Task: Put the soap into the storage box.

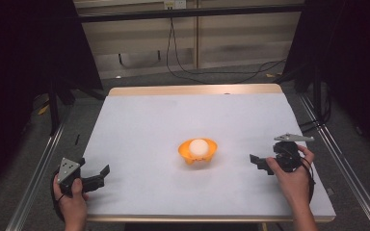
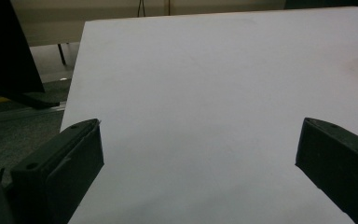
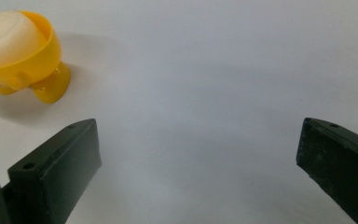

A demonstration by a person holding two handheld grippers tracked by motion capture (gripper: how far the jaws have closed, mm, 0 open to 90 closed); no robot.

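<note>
right tool (image 1: 259, 162) jaws wide, empty, near orange cup (image 1: 198, 151) w/ white ball (image 1: 198, 146); approach level, straddle cup. left tool (image 1: 99, 174) open, idle at near-left bench (image 1: 139, 125) corner.

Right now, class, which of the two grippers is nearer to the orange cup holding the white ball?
Right. The right gripper sits just to the cup's right, jaws open toward the orange cup. The left gripper rests near the table's front left corner, farther off.

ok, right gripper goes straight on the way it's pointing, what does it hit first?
Probably nothing. The right gripper, jaws open, points across the bare white table. The orange bowl holding the white ball sits left of that line in the right gripper view, so it would likely pass beside it, though depth is unclear.
</note>
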